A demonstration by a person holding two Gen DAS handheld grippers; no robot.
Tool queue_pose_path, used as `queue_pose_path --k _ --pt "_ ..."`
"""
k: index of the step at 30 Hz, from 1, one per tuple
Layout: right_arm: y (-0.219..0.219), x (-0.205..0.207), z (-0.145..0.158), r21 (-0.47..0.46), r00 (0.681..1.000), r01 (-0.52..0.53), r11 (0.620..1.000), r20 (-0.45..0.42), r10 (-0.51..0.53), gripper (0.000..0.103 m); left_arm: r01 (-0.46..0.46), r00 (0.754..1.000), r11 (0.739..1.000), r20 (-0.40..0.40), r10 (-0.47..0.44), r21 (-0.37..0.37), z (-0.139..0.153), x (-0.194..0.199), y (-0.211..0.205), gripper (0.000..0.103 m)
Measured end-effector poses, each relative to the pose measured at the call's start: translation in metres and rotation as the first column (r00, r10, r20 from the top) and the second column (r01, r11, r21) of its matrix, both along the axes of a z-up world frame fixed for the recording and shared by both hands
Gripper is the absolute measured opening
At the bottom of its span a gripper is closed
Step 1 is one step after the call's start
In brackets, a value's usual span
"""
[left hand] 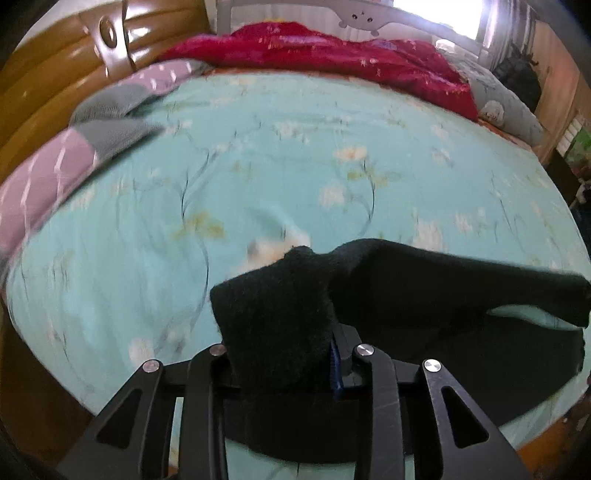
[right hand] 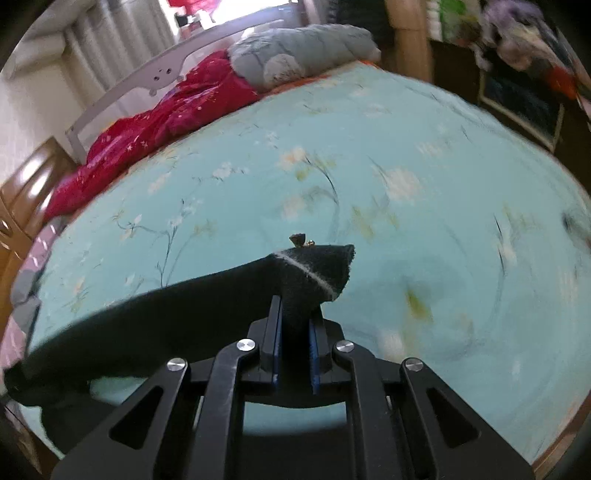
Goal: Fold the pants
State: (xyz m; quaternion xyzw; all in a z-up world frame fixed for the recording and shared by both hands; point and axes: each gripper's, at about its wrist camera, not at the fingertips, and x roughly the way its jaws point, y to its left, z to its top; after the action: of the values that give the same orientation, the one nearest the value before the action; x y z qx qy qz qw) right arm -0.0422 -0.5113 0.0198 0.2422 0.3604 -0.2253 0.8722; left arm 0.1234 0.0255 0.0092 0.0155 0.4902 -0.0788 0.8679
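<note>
Each hand-held gripper, left [left hand: 280, 354] and right [right hand: 295, 350], clenches black pants [left hand: 424, 295] above the floral bedsheet [left hand: 258, 147], red quilt [left hand: 332, 55] beyond.

This is a bedroom in a home. A wide bed [left hand: 258, 166] fills both views, covered by a pale turquoise sheet [right hand: 406, 155] printed with white blossoms and thin branches. A glossy brown wooden headboard [left hand: 55, 66] curves along one side, and beside it lies a mauve-and-grey pillow [left hand: 66, 155]. A crumpled red quilt [left hand: 332, 55] is bunched along the far edge, next to a folded grey-blue quilt [right hand: 303, 48]. Behind them runs a pale grey bed rail [right hand: 147, 81], and daylight comes through a bright window [left hand: 439, 14] with light curtains [right hand: 92, 40]. Off the bed's far corner, colourful clutter [right hand: 524, 44] is heaped against dark furniture.
</note>
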Motion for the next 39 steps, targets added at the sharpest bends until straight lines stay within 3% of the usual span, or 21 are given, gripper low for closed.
queue_pose_path --k 5,7,9,11,14,16,19,21,23,25,27,28,32,35,39 --pt "0.011 -0.046 -0.034 0.076 0.998 0.054 0.996 -0.047 -0.05 0.015 0.024 0.995 0.999 -0.097 -0.021 0.036 -0.039 -0.031 0.007 0.038" --pt "0.021 -0.058 -0.031 0.058 0.997 0.056 0.997 -0.053 -0.053 0.018 0.032 0.994 0.999 -0.103 -0.03 0.021 -0.037 -0.04 0.013 0.042" --pt "0.033 -0.067 -0.022 0.014 0.996 0.051 0.999 -0.08 -0.05 0.034 0.037 0.993 0.999 -0.109 -0.039 -0.017 -0.027 -0.052 0.027 0.047" --pt "0.046 -0.075 -0.011 -0.046 0.987 0.046 0.998 -0.152 -0.052 0.045 0.014 0.993 0.999 -0.118 -0.018 -0.036 -0.019 -0.067 0.048 0.062" --pt "0.071 -0.092 0.002 -0.057 0.981 -0.001 0.998 -0.192 -0.01 0.046 -0.046 0.989 0.99 -0.147 0.026 -0.134 -0.01 -0.088 0.076 0.062" --pt "0.091 -0.098 0.009 0.03 0.989 -0.055 0.998 -0.134 0.059 0.052 -0.097 0.984 0.968 -0.17 0.057 -0.233 -0.005 -0.097 0.088 0.063" --pt "0.125 -0.086 0.002 0.197 0.985 -0.153 0.968 -0.043 0.165 0.062 -0.148 0.972 0.905 -0.225 0.06 -0.398 -0.004 -0.096 0.092 0.07" --pt "0.151 -0.061 -0.011 0.348 0.968 -0.24 0.906 0.012 0.252 0.062 -0.172 0.963 0.86 -0.264 0.046 -0.481 -0.009 -0.092 0.089 0.073" --pt "0.175 -0.039 -0.029 0.477 0.953 -0.283 0.832 0.042 0.3 0.062 -0.213 0.951 0.836 -0.305 0.058 -0.506 -0.017 -0.088 0.085 0.075" --pt "0.194 -0.018 -0.049 0.57 0.949 -0.279 0.772 0.041 0.312 0.062 -0.273 0.931 0.78 -0.359 0.067 -0.563 -0.027 -0.084 0.088 0.075" --pt "0.203 -0.007 -0.063 0.616 0.953 -0.255 0.745 0.028 0.303 0.062 -0.322 0.915 0.735 -0.395 0.079 -0.597 -0.033 -0.079 0.09 0.076" --pt "0.205 -0.003 -0.068 0.63 0.956 -0.238 0.739 0.02 0.291 0.062 -0.335 0.91 0.724 -0.406 0.083 -0.603 -0.036 -0.077 0.09 0.077" --pt "0.202 0.001 -0.085 0.679 0.979 -0.156 0.717 0.01 0.204 0.062 -0.387 0.871 0.695 -0.487 0.061 -0.606 -0.046 -0.077 0.084 0.077" --pt "0.2 -0.004 -0.088 0.713 0.99 -0.117 0.691 0.029 0.138 0.062 -0.401 0.87 0.669 -0.489 0.065 -0.625 -0.039 -0.089 0.088 0.077" --pt "0.2 -0.007 -0.089 0.718 0.992 -0.105 0.689 0.029 0.121 0.062 -0.439 0.862 0.641 -0.497 0.102 -0.63 -0.034 -0.102 0.093 0.08"
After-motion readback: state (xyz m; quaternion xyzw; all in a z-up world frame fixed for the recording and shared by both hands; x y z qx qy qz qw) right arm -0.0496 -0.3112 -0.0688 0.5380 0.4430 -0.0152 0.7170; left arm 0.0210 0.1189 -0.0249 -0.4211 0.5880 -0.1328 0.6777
